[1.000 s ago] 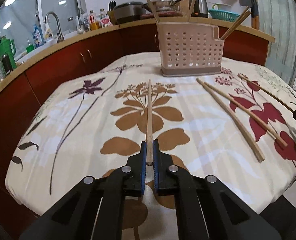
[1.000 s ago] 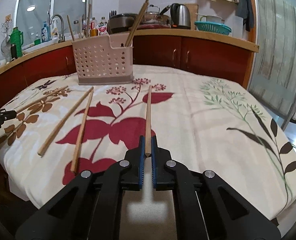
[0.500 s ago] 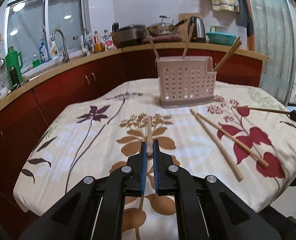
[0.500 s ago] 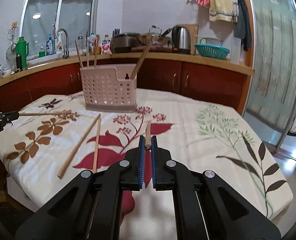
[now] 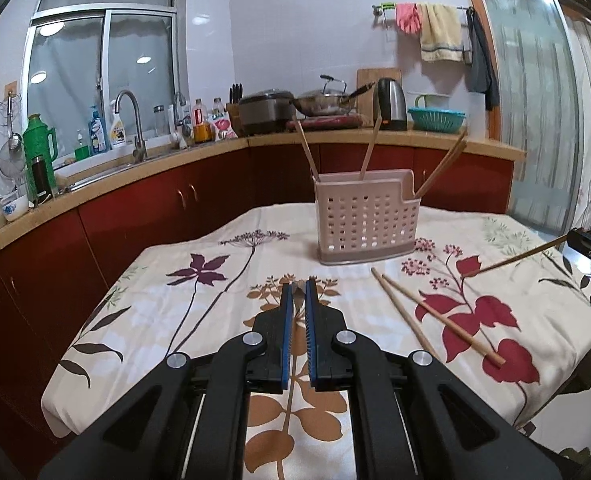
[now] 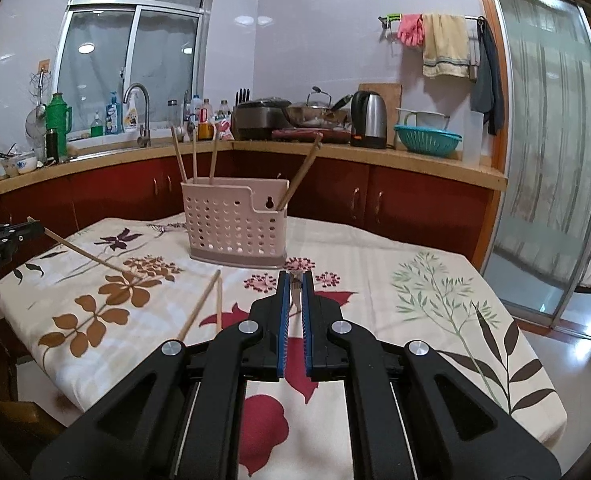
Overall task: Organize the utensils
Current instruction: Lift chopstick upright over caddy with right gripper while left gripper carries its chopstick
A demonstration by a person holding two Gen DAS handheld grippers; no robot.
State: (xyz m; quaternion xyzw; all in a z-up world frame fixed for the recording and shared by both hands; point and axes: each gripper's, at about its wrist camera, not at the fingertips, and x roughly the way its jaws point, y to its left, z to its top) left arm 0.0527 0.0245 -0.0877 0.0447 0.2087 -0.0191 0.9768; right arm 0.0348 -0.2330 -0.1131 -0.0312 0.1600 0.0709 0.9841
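Observation:
A pink perforated utensil holder stands at the far middle of the table with several wooden chopsticks upright in it; it also shows in the right wrist view. My left gripper is shut on a chopstick, held lifted off the cloth and seen end-on from its own camera. My right gripper is shut on another chopstick, also lifted. Two loose chopsticks lie on the cloth between the grippers, also in the right wrist view.
The table wears a floral cloth. A red-fronted kitchen counter runs behind it with a sink tap, bottles, pots and a kettle. A glass sliding door is at the right.
Both grippers have risen and tipped up, each lifting its chopstick off the cloth. The two loose chopsticks have stayed in place.

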